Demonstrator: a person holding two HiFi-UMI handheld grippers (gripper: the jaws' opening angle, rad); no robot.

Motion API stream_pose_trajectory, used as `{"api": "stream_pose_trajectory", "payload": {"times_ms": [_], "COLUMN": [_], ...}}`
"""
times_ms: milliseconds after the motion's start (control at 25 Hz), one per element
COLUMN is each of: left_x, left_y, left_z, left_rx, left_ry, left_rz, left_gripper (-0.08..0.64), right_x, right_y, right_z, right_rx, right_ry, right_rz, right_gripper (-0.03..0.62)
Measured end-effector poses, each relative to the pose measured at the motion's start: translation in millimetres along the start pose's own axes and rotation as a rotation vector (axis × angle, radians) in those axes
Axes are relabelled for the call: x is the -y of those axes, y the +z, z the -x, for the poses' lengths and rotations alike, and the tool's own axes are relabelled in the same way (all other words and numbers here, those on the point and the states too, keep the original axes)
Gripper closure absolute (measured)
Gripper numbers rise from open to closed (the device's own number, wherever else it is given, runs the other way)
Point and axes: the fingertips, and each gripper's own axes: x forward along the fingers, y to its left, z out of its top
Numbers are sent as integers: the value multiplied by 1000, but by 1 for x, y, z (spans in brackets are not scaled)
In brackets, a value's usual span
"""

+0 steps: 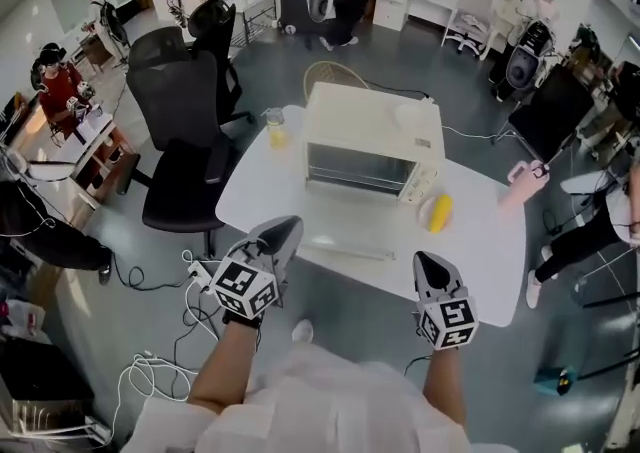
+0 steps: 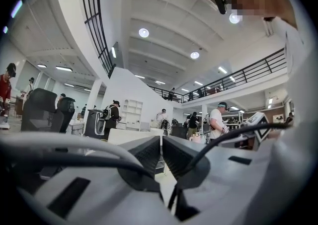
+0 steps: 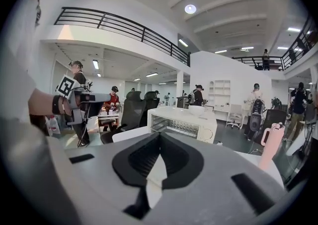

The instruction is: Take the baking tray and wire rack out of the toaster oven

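Left gripper (image 1: pixel 285 231): jaws closed together, nothing between them. Right gripper (image 1: pixel 429 264): likewise closed and empty.

The toaster oven (image 1: pixel 370 141) stands mid-table (image 1: pixel 485 261), ahead of me with its mouth facing me. Its door (image 1: pixel 340 236) appears dropped flat toward me. The wire rack (image 1: pixel 355 179) shows as bars inside the mouth; I cannot tell the baking tray apart from it.

The mouth's long axis runs left to right, ahead of both grippers and between their lines. I judge my left gripper nearer the door's edge. Both jaws must open before either reaches in
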Motion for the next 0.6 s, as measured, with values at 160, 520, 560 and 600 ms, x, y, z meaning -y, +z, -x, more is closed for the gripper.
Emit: {"api": "stream_pose_trajectory", "payload": {"times_ms": [160, 520, 560, 600], "left_x": [-33, -96, -99, -101], "left_y": [-6, -26, -28, -30], "left_z": [-24, -45, -46, -48], "left_rx": [-24, -67, -72, -80], "left_ry": [-41, -68, -76, -87], "left_rz": [-1, 30, 32, 31], "left_gripper": [546, 546, 546, 546], "right_x": [-1, -19, -21, -22], "right_y": [0, -10, -11, -12], "right_z": [-45, -121, -127, -131], "right_rx": [-31, -128, -139, -149], "right_ry": [-14, 8, 12, 14], "right_rz": [2, 20, 26, 32], "right_gripper": [588, 588, 588, 588]}}
